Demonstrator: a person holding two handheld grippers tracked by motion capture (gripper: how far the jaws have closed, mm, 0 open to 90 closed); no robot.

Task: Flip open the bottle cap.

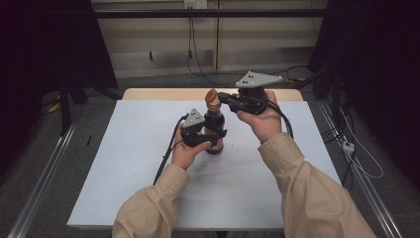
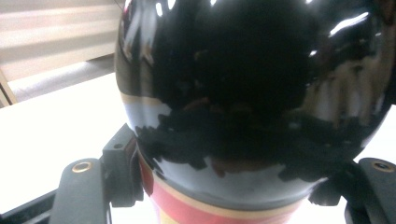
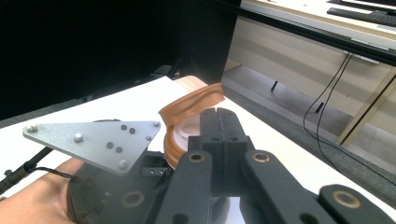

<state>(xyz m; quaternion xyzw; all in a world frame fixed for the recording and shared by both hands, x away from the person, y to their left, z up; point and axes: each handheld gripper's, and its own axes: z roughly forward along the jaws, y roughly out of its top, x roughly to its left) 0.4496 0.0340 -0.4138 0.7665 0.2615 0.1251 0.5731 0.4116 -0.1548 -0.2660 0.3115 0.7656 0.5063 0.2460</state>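
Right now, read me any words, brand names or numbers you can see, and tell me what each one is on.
None can be read.
Dark bottle: its red and cream label shows no legible lettering in the left gripper view, and is too small in the high view.
Brown cap: no text.

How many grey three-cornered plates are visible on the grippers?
2. One grey plate sits on the left gripper, beside the dark bottle. The other grey plate tops the right gripper near the table's far edge.
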